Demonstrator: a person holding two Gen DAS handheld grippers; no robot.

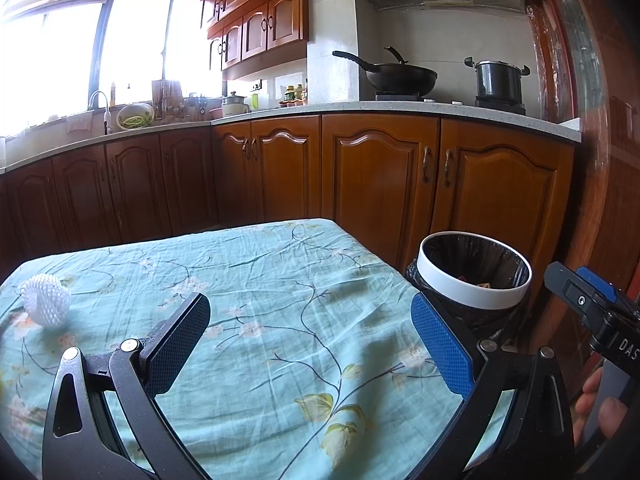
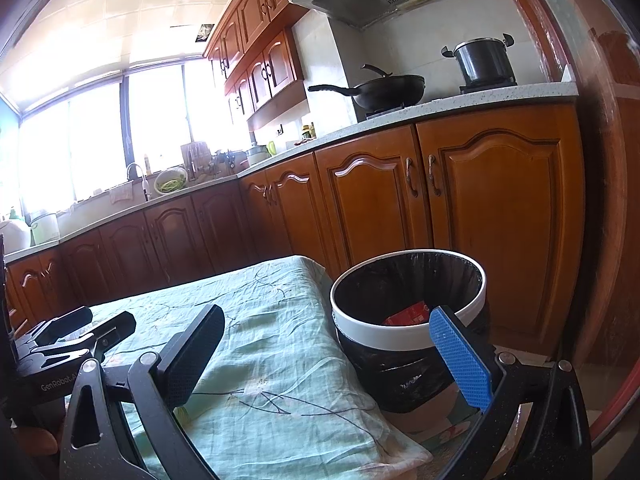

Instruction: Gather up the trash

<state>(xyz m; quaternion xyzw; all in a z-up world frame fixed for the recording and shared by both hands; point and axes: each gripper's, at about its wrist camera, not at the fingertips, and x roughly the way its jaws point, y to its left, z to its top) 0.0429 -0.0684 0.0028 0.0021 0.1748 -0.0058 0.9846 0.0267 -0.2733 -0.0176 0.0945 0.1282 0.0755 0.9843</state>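
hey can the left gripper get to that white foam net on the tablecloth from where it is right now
Probably yes. The left gripper is open and holds nothing, and the white foam net lies alone on the tablecloth, off to the gripper's left. Only bare cloth shows between them, so nothing seems to block the way.

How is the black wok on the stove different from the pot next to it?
The wok is wide and shallow; the pot is tall and narrow. The wok has one long handle sticking out sideways; the pot has two short side handles. The pot wears a lid; the wok is open with a utensil inside. Both are dark and sit on the stove.
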